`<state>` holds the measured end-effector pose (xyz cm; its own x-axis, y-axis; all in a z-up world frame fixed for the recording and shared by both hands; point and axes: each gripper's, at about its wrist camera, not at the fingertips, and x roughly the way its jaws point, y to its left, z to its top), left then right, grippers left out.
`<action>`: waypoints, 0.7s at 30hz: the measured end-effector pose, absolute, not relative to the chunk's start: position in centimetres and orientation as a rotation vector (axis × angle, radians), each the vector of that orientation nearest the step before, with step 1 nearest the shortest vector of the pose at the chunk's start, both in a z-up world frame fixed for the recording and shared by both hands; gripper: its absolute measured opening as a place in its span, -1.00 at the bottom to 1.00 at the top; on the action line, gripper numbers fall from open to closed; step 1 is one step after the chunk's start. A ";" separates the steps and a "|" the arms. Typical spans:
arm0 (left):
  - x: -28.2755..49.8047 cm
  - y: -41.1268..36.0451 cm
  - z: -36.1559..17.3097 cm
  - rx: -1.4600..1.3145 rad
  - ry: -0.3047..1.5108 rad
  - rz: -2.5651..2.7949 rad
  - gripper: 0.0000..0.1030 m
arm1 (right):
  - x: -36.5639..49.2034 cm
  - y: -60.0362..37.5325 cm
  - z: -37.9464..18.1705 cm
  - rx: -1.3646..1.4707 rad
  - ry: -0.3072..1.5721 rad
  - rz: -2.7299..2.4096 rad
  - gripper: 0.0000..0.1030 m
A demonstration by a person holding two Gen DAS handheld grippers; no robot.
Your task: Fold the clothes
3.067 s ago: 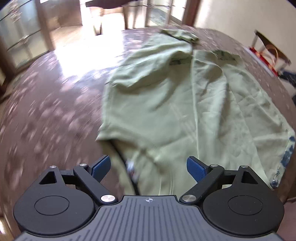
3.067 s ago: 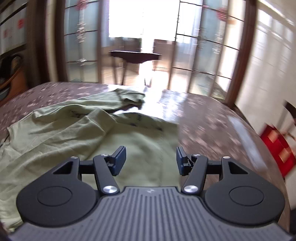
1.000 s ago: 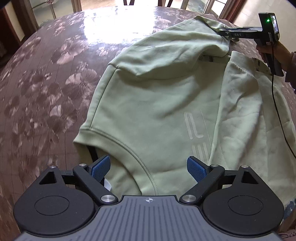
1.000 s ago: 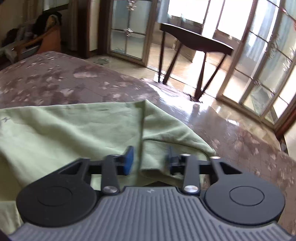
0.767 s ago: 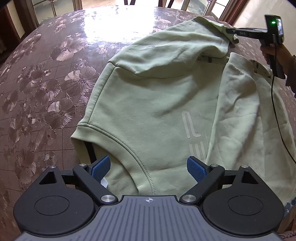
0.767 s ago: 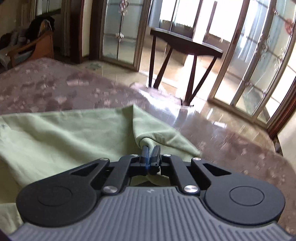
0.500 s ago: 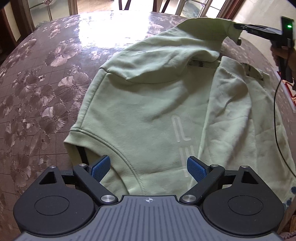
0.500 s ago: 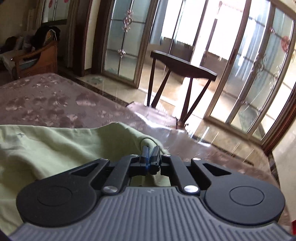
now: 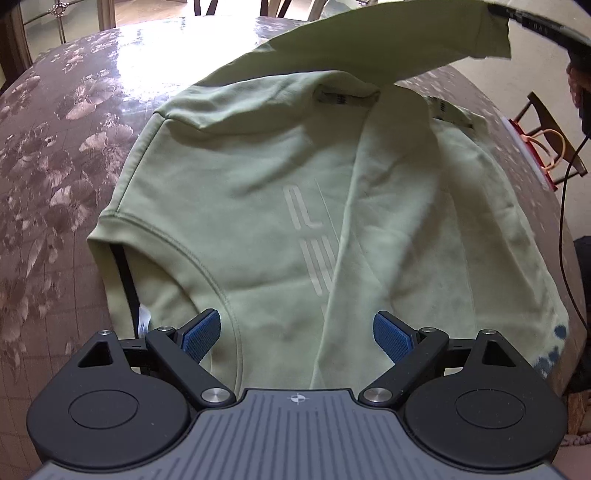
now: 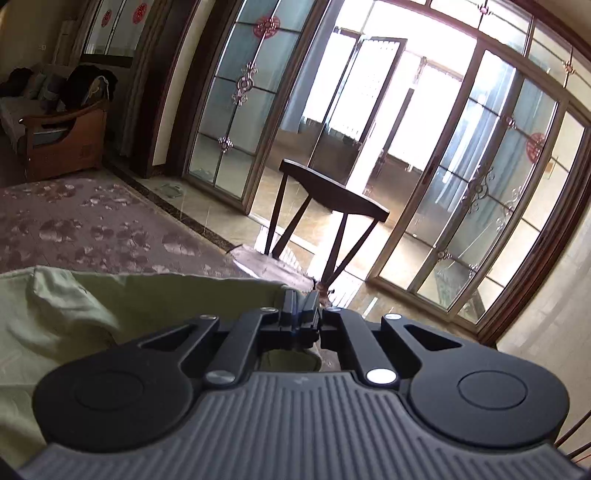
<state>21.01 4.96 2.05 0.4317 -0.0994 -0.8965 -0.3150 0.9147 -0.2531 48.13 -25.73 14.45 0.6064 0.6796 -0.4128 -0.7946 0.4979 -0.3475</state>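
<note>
The pale green cotton sweatshirt (image 9: 258,206) lies spread on the round desk with a brown floral cover (image 9: 55,147), its hem just ahead of the left tongs (image 9: 295,328), which hang wide open and empty. Its long axis runs away from them, collar at the far end. The right tongs (image 10: 301,310) are clamped shut on a sleeve end (image 9: 443,33), probably the cuff, lifted off the desk.

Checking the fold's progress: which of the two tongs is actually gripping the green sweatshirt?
The right tongs, shut on the sweatshirt's lifted sleeve. The left tongs hang open above the hem.
</note>
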 end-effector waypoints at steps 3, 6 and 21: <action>19.5 4.9 2.6 -0.414 1.114 0.134 0.80 | 45.3 -25.9 17.1 -0.553 0.154 0.908 -0.92; 17.8 5.3 3.0 -0.421 1.108 0.136 0.80 | 42.0 -27.0 20.0 -0.541 0.078 0.926 -0.92; 12.7 5.1 1.5 -0.413 1.167 0.039 0.81 | 24.3 -41.3 20.6 -0.570 0.056 0.932 -0.92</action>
<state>12.68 5.09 1.50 0.4009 -0.1824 -0.8978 -0.2412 0.9244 -0.2955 24.33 -41.34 20.62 0.6063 0.7420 -0.2861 -0.7711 0.4606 -0.4395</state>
